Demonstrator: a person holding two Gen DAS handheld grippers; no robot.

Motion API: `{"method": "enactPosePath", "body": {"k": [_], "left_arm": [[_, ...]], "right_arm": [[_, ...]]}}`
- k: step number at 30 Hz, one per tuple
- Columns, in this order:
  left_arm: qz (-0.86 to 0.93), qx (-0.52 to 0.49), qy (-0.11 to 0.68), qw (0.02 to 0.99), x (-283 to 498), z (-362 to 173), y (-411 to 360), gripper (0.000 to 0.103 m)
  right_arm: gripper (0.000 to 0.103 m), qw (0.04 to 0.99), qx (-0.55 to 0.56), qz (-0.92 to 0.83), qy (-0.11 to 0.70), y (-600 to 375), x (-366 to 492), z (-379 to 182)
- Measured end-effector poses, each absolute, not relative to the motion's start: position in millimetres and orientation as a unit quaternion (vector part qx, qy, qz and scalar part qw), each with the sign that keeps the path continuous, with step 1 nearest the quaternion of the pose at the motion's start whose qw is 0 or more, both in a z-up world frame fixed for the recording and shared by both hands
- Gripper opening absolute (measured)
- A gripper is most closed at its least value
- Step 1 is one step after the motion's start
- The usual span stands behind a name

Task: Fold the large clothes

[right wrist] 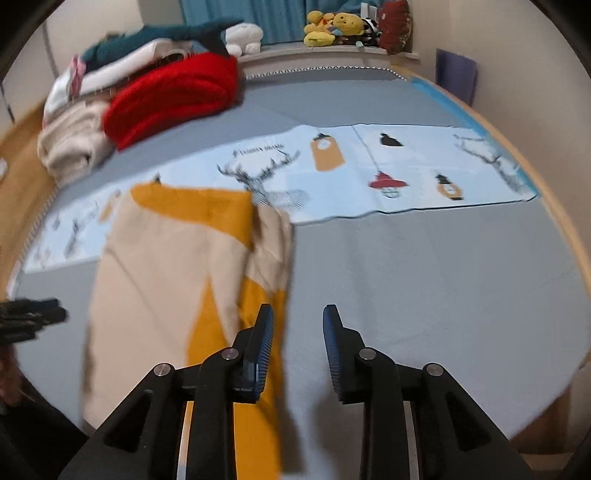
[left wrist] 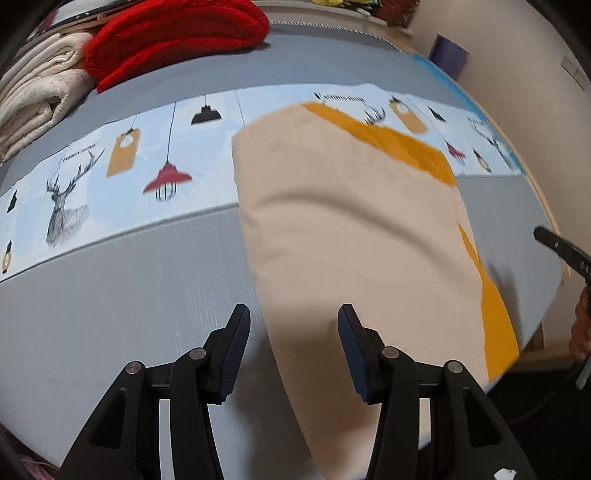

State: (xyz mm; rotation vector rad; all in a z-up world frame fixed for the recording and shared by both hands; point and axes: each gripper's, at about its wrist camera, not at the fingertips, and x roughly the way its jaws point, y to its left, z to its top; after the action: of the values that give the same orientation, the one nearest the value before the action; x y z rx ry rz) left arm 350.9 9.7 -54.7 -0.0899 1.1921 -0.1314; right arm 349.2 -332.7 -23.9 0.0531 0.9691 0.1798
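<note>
Left gripper (left wrist: 293, 334), black with blue ribbed pads, fills the bottom of the left wrist view with its jaws spread wide and nothing between the pads; the near end of the beige and mustard-yellow folded garment (left wrist: 354, 236) lies beneath and between the fingers, not pinched. Right gripper (right wrist: 298, 338), same build, is likewise released, jaws apart over bare grey sheet, its left finger overlapping the garment's right edge in the right wrist view; contact cannot be told. The garment (right wrist: 177, 280) lies lengthwise on the grey bed surface (right wrist: 424, 280), its far end reaching onto the light blue printed cloth strip with stag, lamp and tag motifs (right wrist: 406, 173) that runs across the bed. Beige layer on top, mustard showing along the far and right edges. Some motion blur on the fabric in both views. At the far left of the bed sits a folded red knit blanket (left wrist: 173, 40), touching a stack of cream folded blankets (left wrist: 40, 99) beside it. In the right wrist view, yellow plush toys (right wrist: 332, 26) sit on the ledge behind the bed. The tip of the right gripper shows at the right edge of the left wrist view, well apart from the left one.
</note>
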Motion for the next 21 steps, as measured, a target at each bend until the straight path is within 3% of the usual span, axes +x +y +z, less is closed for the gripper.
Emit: {"method": "enactPosePath", "body": {"k": [5,21], "left_arm": [[-0.061,-0.073,0.548,0.831,379.1,-57.4,13.4,0.045],[-0.035,-0.184,0.556,0.810,449.7,-94.8,27.9,0.045]], "right_arm": [[0.035,0.870,0.076,0.103,0.476,-310.8,377.7,-30.8],[0.036,0.826,0.165,0.093,0.530,-272.5,492.9,-112.0]]}}
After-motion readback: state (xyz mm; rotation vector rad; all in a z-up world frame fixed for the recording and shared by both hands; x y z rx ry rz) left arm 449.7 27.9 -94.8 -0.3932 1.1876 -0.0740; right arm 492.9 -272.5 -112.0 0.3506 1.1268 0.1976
